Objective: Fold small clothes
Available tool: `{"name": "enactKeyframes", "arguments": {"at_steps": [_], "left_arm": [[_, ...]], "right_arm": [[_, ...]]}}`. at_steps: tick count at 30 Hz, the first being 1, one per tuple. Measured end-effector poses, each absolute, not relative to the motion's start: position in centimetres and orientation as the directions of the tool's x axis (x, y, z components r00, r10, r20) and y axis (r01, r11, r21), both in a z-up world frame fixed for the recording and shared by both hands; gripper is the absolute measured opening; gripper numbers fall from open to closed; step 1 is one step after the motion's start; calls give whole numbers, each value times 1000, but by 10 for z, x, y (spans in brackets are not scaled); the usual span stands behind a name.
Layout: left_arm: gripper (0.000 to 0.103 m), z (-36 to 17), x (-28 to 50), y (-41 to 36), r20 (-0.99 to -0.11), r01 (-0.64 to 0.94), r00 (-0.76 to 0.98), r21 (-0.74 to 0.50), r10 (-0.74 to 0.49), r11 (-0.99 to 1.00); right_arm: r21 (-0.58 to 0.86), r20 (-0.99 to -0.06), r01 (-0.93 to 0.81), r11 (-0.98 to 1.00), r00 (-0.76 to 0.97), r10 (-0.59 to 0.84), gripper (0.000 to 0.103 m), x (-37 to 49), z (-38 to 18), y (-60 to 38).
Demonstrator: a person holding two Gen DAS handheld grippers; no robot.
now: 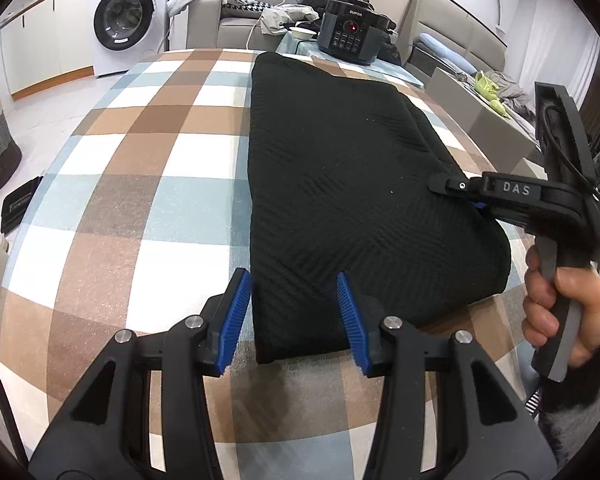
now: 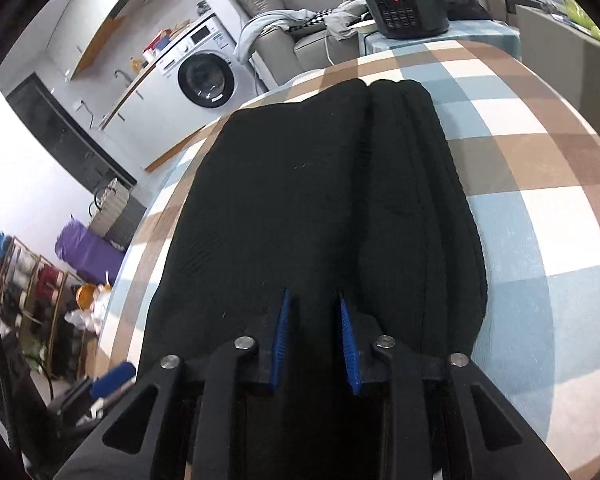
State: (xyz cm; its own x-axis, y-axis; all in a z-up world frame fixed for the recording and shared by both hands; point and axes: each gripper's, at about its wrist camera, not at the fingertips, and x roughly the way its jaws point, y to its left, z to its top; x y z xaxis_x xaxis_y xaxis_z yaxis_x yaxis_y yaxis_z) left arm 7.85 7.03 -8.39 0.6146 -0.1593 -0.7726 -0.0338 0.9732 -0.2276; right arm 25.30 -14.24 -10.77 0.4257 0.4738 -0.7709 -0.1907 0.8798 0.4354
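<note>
Left wrist view showed the left claw (image 1: 296, 320) with its blue pads standing apart, straddling the near corner of the black garment (image 1: 340, 184) without pressing it; the left pad sat just off the cloth's edge, the right pad over the fabric. Toward the right of that frame, the right claw (image 1: 440, 184) reached in from the side, held by a hand (image 1: 560, 312), its tip resting on the garment's right edge with the fingers nearly together. In the right wrist view, that right claw (image 2: 314, 320) had only a narrow gap between its pads, low over dark cloth; whether a pinch of fabric sat between them was hard to tell against the black.

Outward from both claws, the garment lay folded into a long thick pad on the checked tabletop (image 1: 140, 160), filling the centre of each frame.

It looked like a soft, ribbed knit, light but bulky, likely to sag and slide open if lifted from one point. Corners and the doubled edge seemed the safest holds, with both claws gripping all the layers together.
</note>
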Motion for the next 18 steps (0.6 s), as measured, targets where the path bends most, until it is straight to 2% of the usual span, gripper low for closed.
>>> {"name": "enactKeyframes", "arguments": {"at_steps": [1, 5, 9, 14, 16, 18], "left_arm": [[42, -84, 79, 70, -771, -31, 616, -230, -162, 973], [42, -85, 81, 71, -772, -34, 614, -235, -165, 971], [42, -83, 83, 71, -770, -31, 616, -233, -165, 972], [42, -80, 85, 66, -764, -14, 622, -229, -171, 973], [42, -84, 87, 64, -773, -12, 612, -222, -168, 975], [42, -87, 87, 62, -781, -12, 604, -209, -159, 978]], "right_arm": [[430, -765, -203, 880, 435, 475, 6, 252, -105, -143], [409, -796, -146, 901, 426, 430, 6, 255, -111, -154], [424, -795, -130, 896, 420, 437, 17, 264, -105, -155], [454, -786, -107, 885, 421, 454, 17, 285, -109, -150], [416, -787, -135, 899, 443, 430, 9, 289, -109, -147], [361, -802, -119, 925, 467, 373, 7, 288, -108, -151]]}}
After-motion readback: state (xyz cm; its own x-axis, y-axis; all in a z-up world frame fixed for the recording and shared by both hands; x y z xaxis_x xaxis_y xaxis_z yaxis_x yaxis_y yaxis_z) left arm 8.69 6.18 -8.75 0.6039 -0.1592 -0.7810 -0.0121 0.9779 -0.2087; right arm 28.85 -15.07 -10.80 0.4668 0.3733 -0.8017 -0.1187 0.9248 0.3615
